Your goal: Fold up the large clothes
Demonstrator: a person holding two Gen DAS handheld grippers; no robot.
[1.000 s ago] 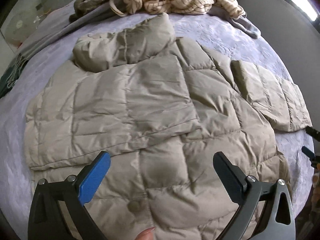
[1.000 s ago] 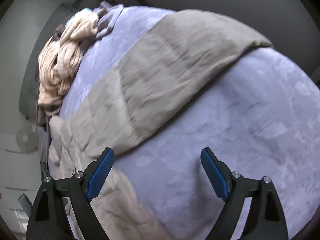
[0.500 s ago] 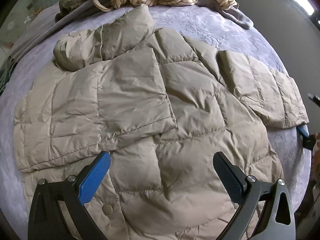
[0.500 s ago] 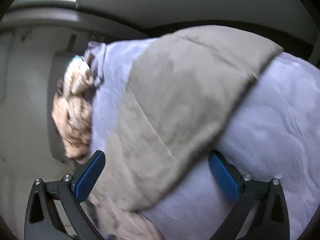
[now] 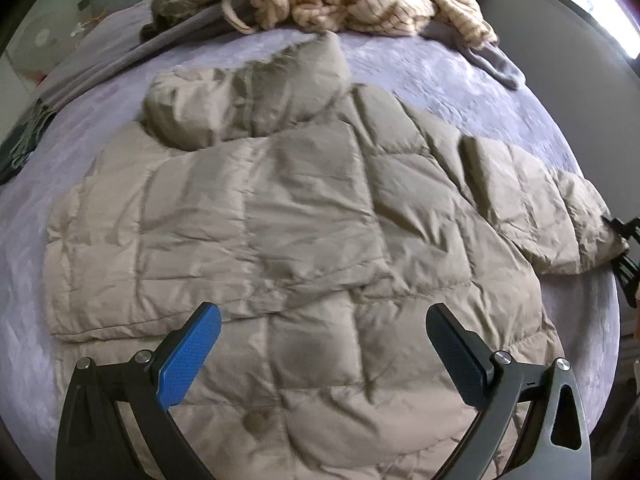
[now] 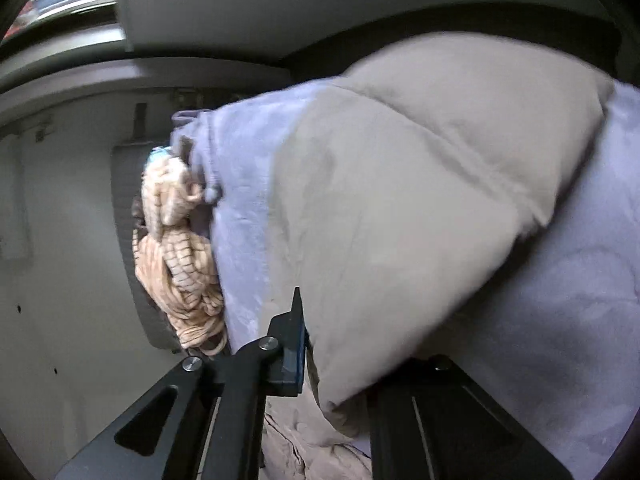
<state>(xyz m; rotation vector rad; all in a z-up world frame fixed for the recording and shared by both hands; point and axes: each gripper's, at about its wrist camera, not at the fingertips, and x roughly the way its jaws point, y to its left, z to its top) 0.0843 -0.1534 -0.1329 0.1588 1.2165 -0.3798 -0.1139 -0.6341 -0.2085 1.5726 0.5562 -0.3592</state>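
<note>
Khaki and quilted, the puffer jacket lies spread over the lavender bed cover, its hood toward the far side and one sleeve already folded across the chest. The other sleeve stretches to the right edge of the bed. A second ago the right gripper stood wide open over bare cover beside that sleeve; now its jaws are closing with the sleeve cuff between them, the padded fabric bunching against the blue pad. That suggests the second sleeve fold is about to start, with the cuff ready to be carried left over the body. The left gripper hovers above the near hem with its jaws open and nothing between them, much as it was before.

A heap of cream striped knitwear and a grey garment sit on the far edge of the bed. A pale wall lies beyond the bed, with a window at the far right.
</note>
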